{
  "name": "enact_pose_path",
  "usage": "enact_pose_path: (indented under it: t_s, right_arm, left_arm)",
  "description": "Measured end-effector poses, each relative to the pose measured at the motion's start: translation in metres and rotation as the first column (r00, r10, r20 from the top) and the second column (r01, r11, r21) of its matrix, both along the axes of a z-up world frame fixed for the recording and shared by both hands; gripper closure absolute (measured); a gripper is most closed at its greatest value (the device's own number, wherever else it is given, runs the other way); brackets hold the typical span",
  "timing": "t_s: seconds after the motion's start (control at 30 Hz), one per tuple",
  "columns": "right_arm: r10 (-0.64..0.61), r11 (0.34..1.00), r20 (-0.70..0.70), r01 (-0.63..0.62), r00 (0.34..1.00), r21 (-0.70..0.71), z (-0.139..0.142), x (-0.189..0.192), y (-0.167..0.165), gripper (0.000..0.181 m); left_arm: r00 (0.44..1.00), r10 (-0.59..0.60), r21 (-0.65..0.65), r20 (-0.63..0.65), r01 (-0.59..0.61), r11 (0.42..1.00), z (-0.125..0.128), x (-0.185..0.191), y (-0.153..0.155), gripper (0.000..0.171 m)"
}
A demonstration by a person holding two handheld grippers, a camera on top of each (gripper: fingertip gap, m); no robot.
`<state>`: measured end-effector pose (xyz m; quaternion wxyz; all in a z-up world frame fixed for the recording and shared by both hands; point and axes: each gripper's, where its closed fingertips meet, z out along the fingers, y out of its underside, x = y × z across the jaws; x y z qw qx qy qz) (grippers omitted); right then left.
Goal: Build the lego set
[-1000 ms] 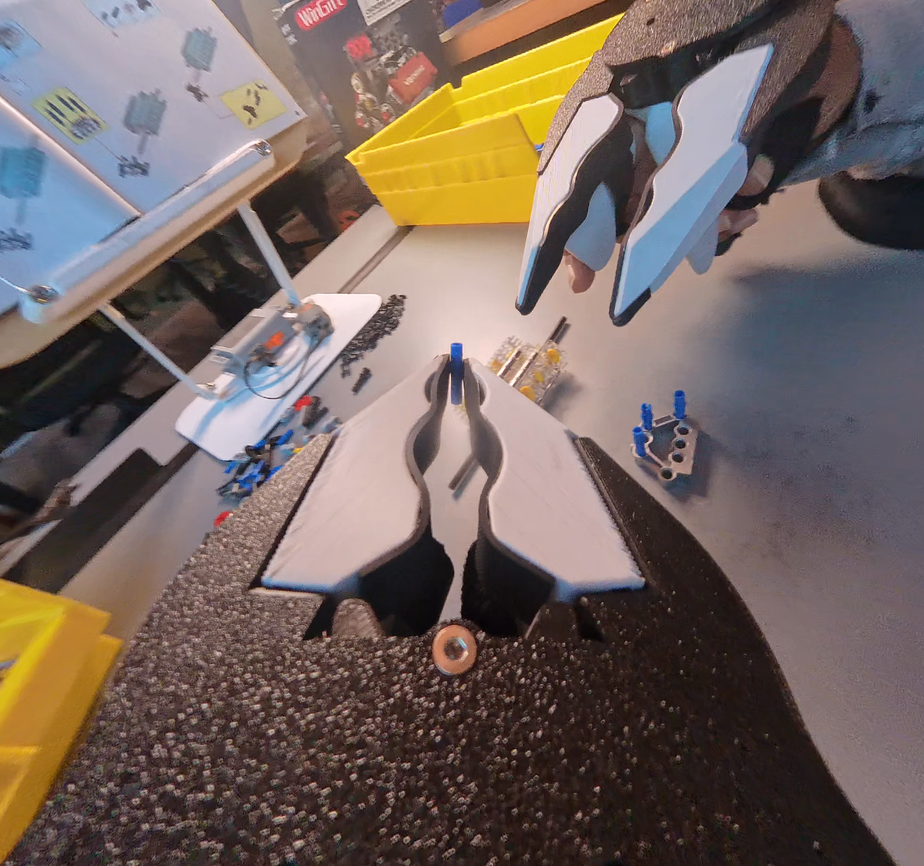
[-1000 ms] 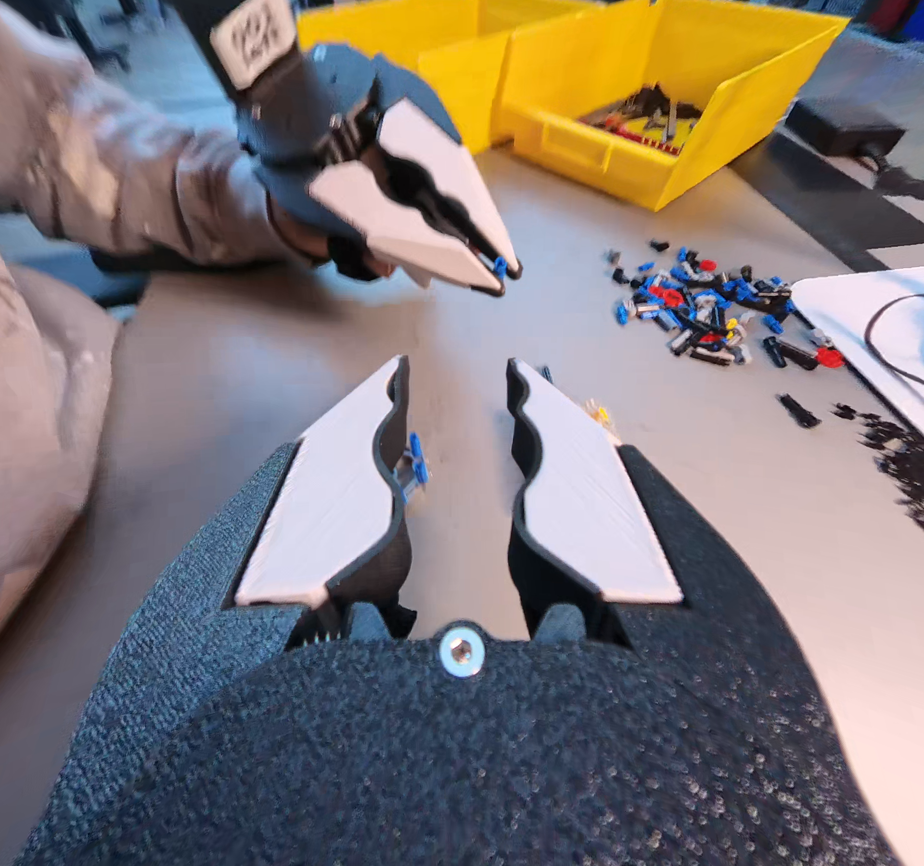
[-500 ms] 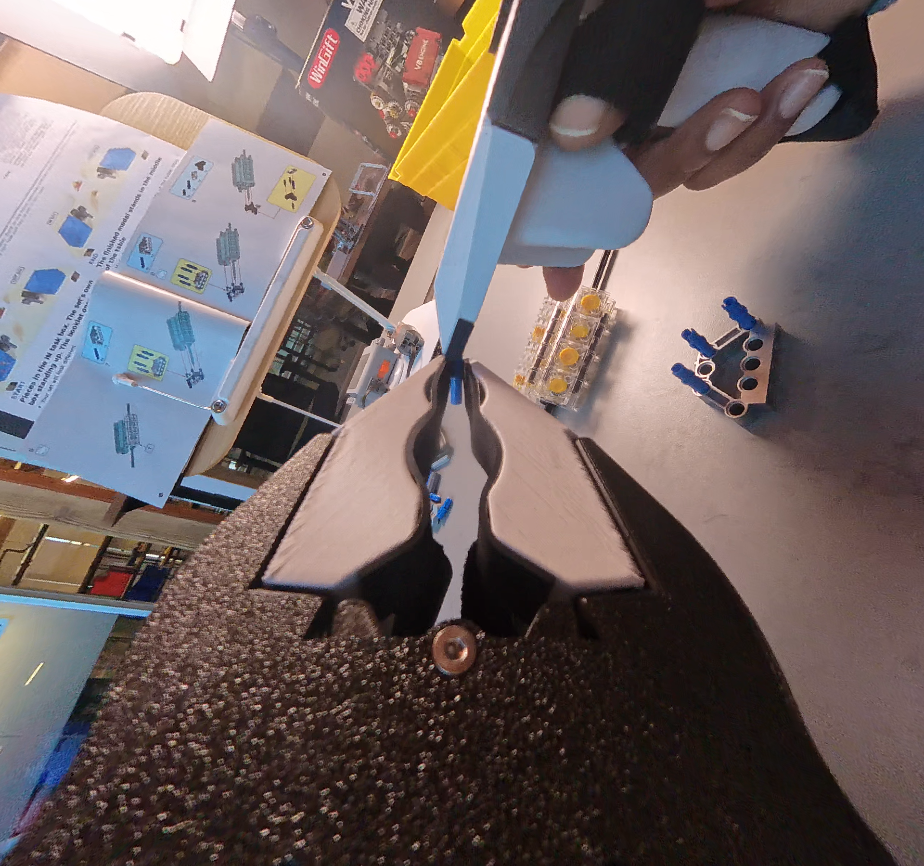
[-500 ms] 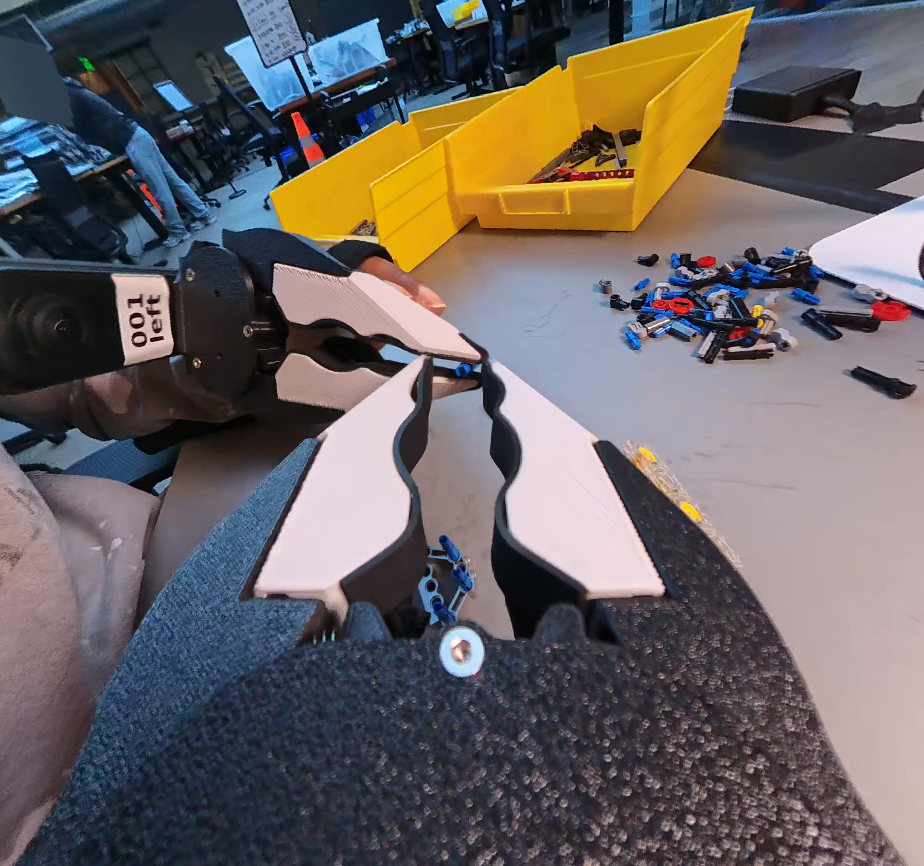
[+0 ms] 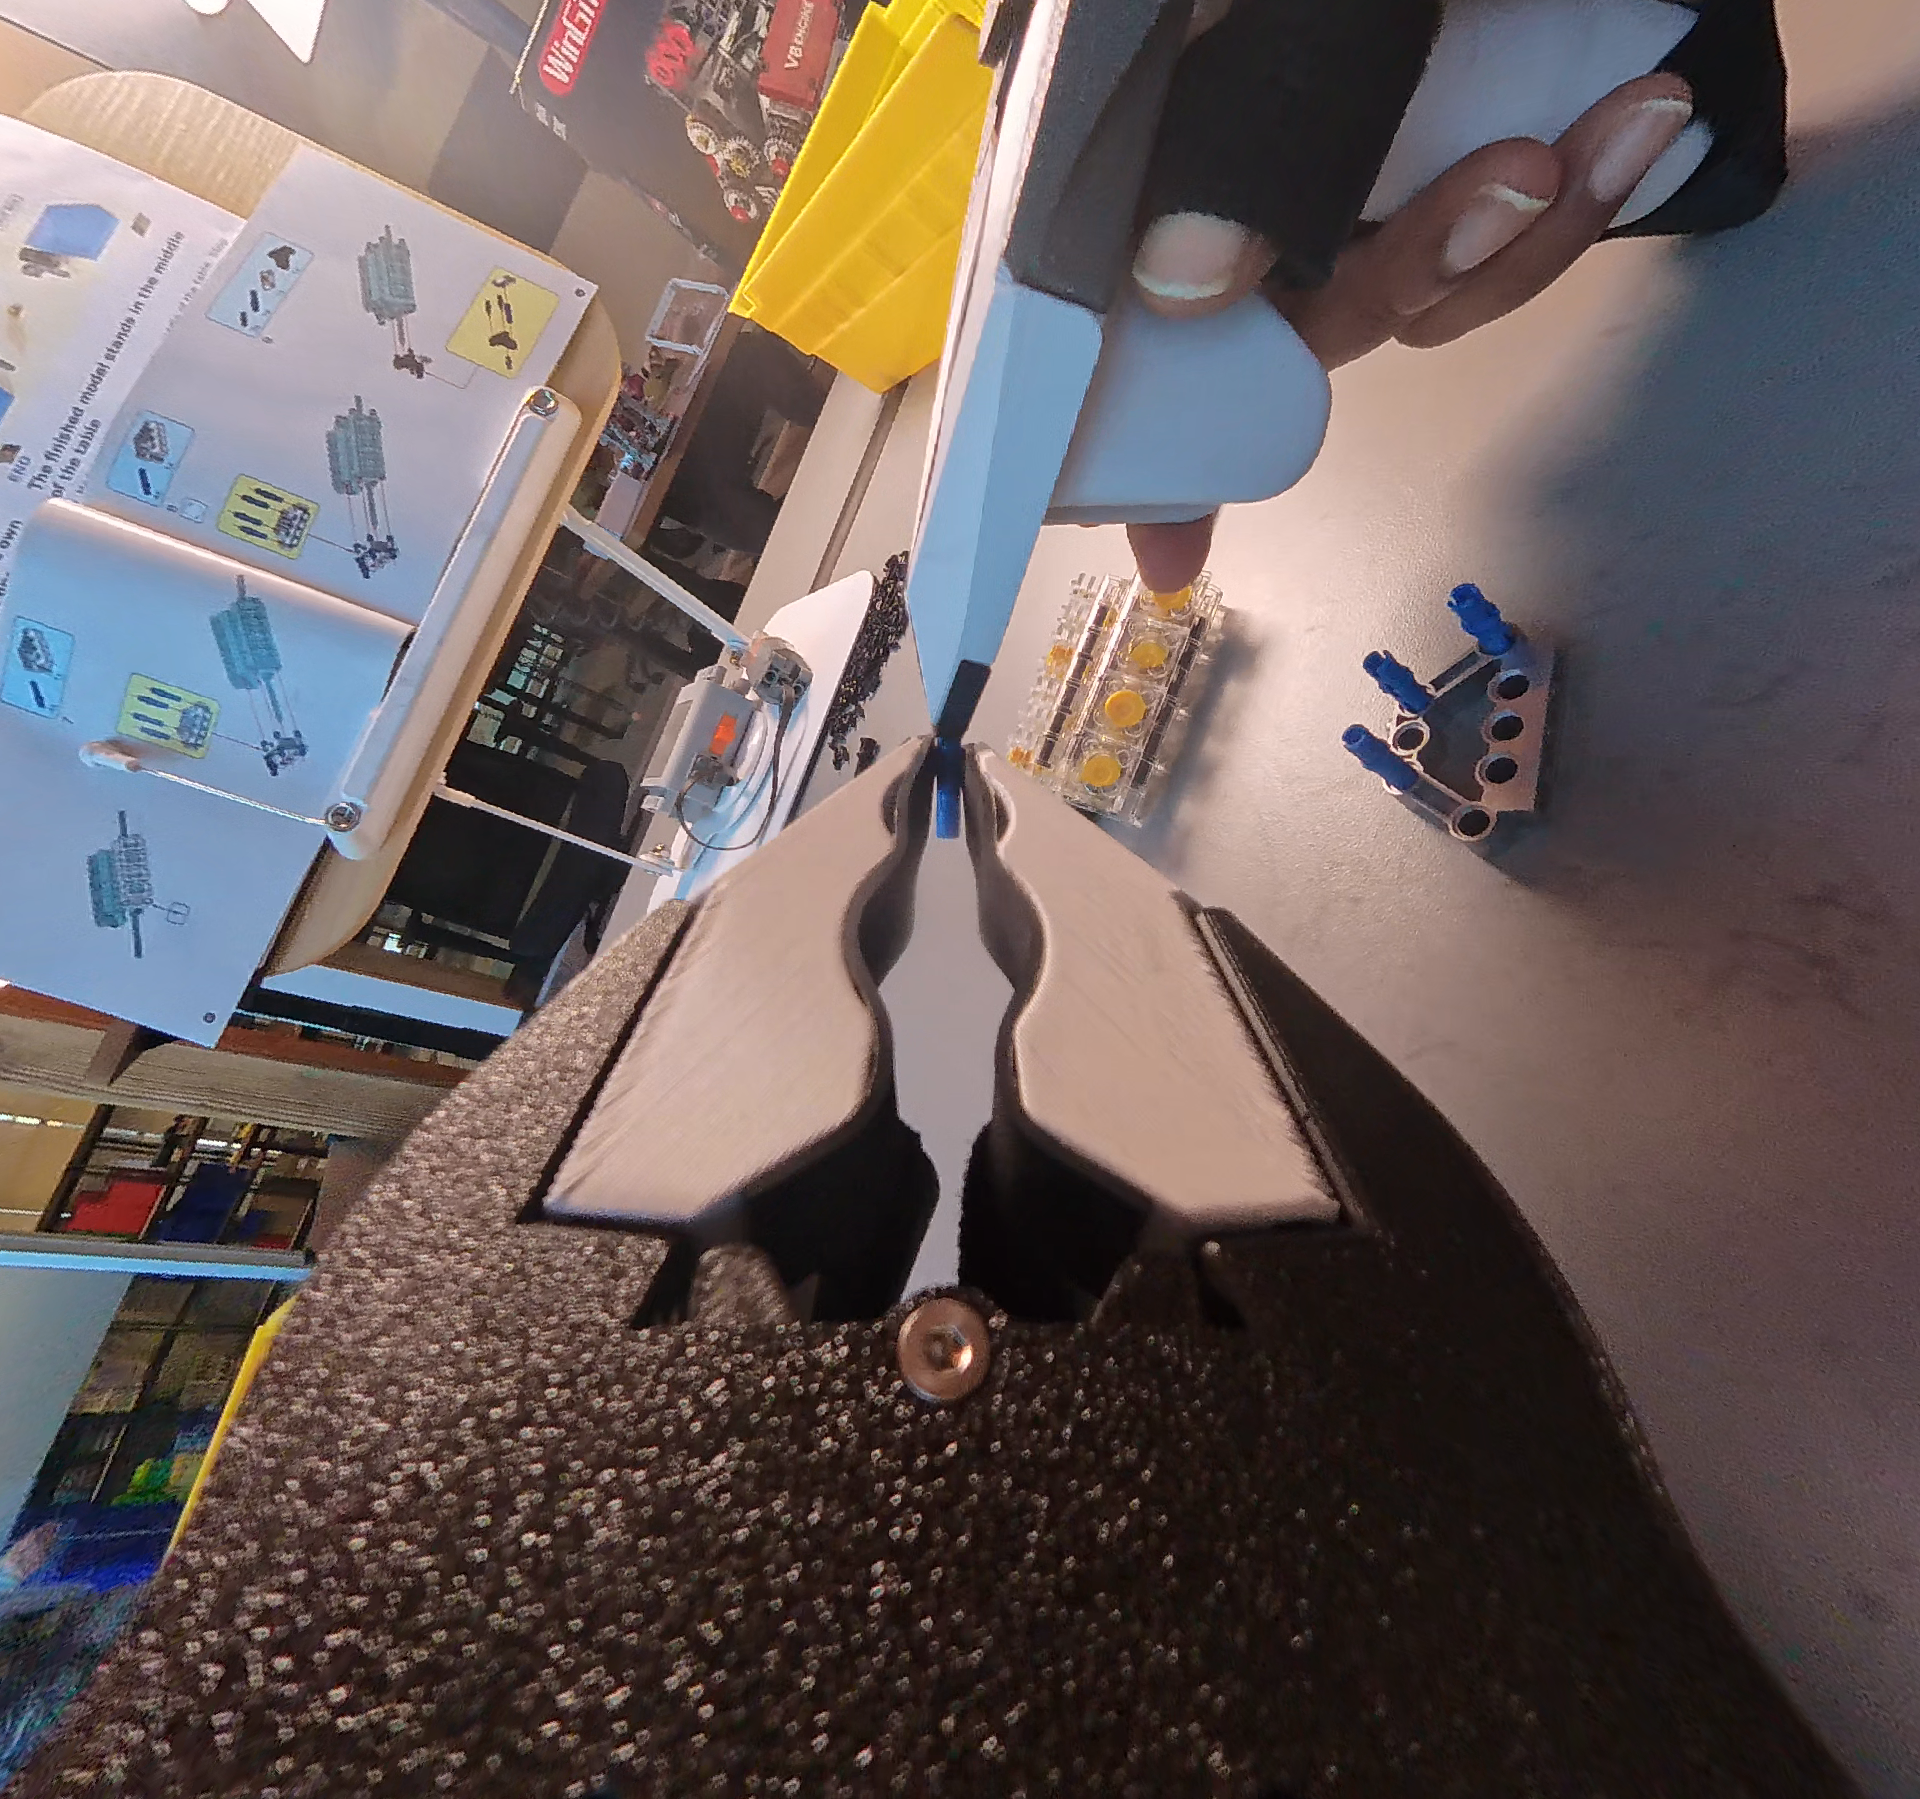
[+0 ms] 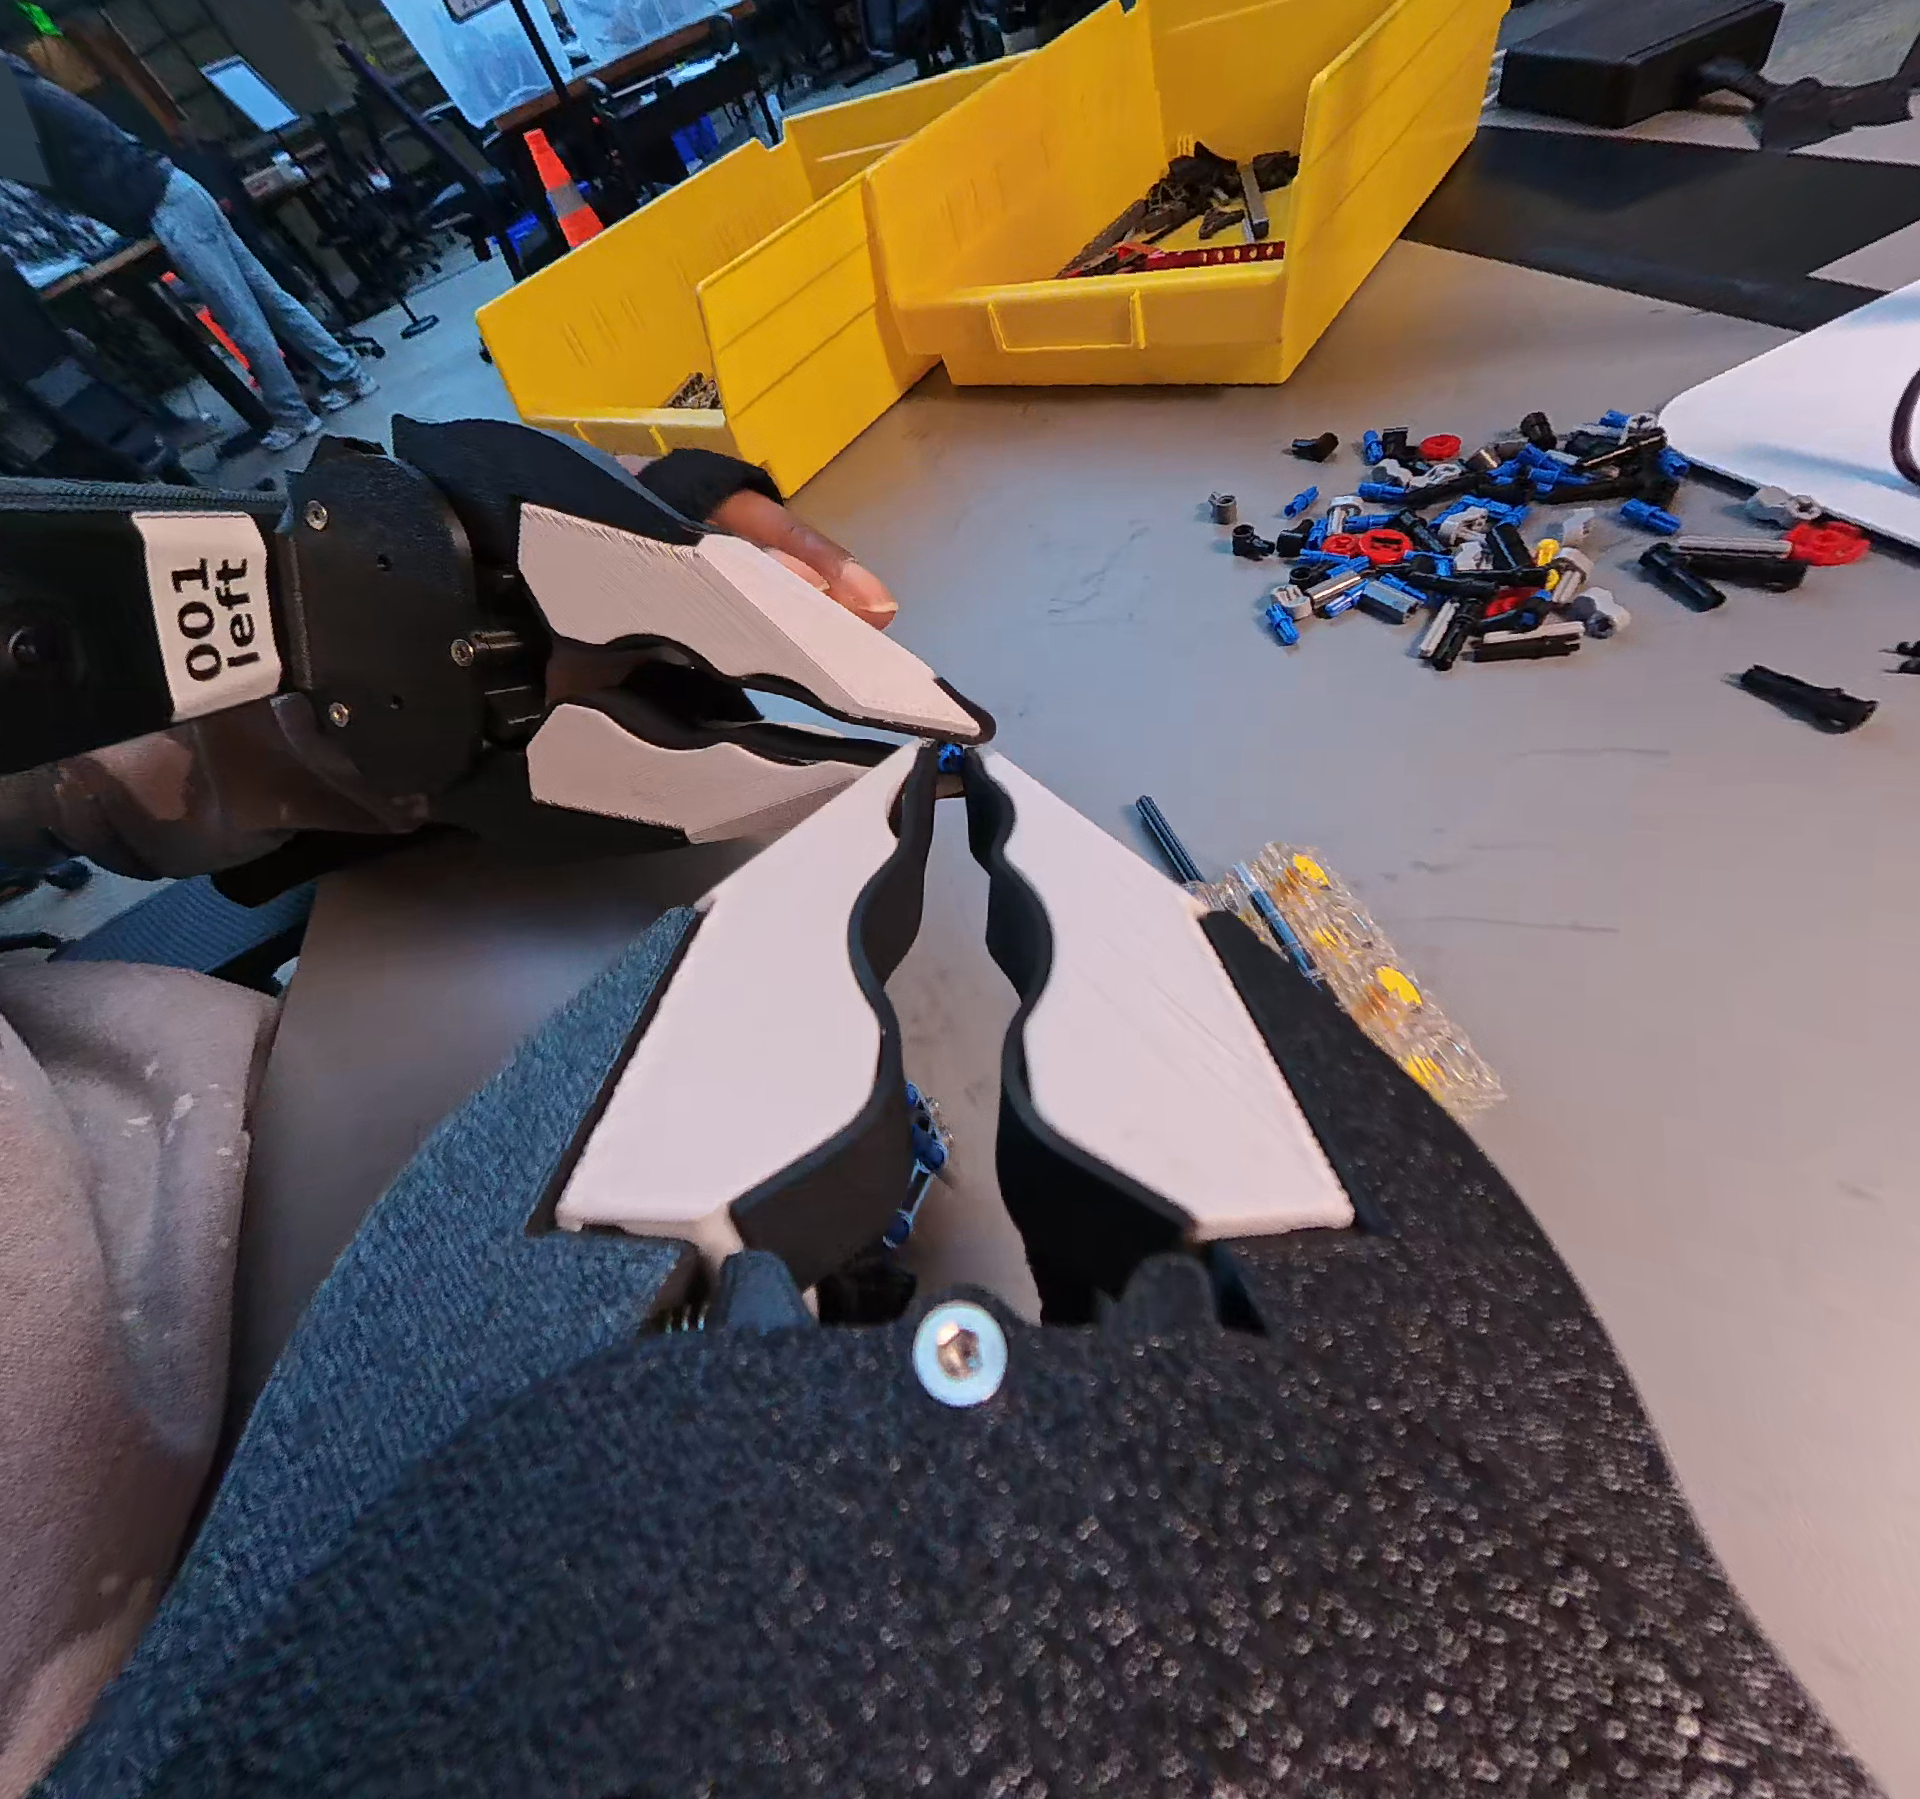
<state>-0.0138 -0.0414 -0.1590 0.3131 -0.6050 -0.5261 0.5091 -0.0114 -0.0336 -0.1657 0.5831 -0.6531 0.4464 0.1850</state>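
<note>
My left gripper (image 5: 945, 762) is shut on a small blue pin (image 5: 945, 799), held above the grey table (image 5: 1558, 1022). My right gripper (image 6: 945, 762) meets it tip to tip and is shut on the same blue pin (image 6: 948, 758). In the left wrist view the right gripper (image 5: 961, 700) comes down from the top onto the pin. In the right wrist view the left gripper (image 6: 958, 729) comes in from the left. A clear block with yellow pieces (image 5: 1117, 700) lies just beyond, and a grey piece with three blue pins (image 5: 1465, 731) lies to its right.
Yellow bins (image 6: 1091, 222) stand at the back of the table. A pile of small blue, black and red parts (image 6: 1475, 554) lies at the right, and a black axle (image 6: 1164, 835) lies by the clear block (image 6: 1351, 980). Instruction sheets on a stand (image 5: 260, 502) and a white board with a grey motor (image 5: 727, 721) are at the left. My two grippers' fingertips are within a few centimetres of each other. The black axle (image 6: 1164, 835) is about 8 cm from my left fingertips.
The two grippers came together from apart. My right gripper, open around the pin half a second ago, has shut on it. My left gripper has kept its hold.
</note>
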Motion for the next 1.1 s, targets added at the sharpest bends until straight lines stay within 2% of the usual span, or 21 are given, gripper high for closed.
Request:
enact_pose_path:
  t_s: [0.17, 0.3, 0.47, 0.53, 0.63, 0.9, 1.1]
  right_arm:
    - [-0.005, 1.000, 0.012, 0.005, 1.000, 0.018, -0.001, 0.004, 0.005, 0.178]
    - [0.004, 0.999, 0.016, -0.005, 1.000, 0.033, 0.000, 0.009, 0.008, 0.178]
    - [0.041, 0.998, 0.017, -0.042, 0.999, 0.044, 0.002, 0.016, 0.007, 0.178]
    - [0.061, 0.997, 0.019, -0.062, 0.998, 0.047, 0.002, 0.016, 0.004, 0.178]
    - [0.085, 0.995, 0.016, -0.085, 0.996, 0.050, 0.003, 0.016, -0.002, 0.178]
    - [0.131, 0.991, -0.001, -0.131, 0.991, 0.039, 0.007, 0.018, -0.010, 0.179]
    - [0.154, 0.982, 0.014, -0.155, 0.988, 0.108, 0.003, 0.017, -0.017, 0.181]
  left_arm:
    - [0.999, 0.014, -0.052, 0.043, -0.012, 0.999, -0.005, -0.005, 0.000, 0.168]
    - [0.986, 0.027, -0.142, 0.163, -0.004, 0.990, -0.010, -0.009, 0.001, 0.168]
    - [0.916, -0.039, -0.218, 0.400, 0.136, 0.966, -0.003, 0.002, -0.007, 0.164]
    - [0.893, -0.054, -0.234, 0.447, 0.175, 0.956, -0.001, 0.006, -0.010, 0.163]
    - [0.877, -0.076, -0.238, 0.475, 0.211, 0.948, 0.000, 0.010, -0.013, 0.165]
    - [0.876, -0.115, -0.238, 0.469, 0.251, 0.938, 0.004, 0.018, -0.018, 0.168]
    - [0.877, -0.122, -0.246, 0.465, 0.261, 0.933, 0.005, 0.018, -0.021, 0.168]
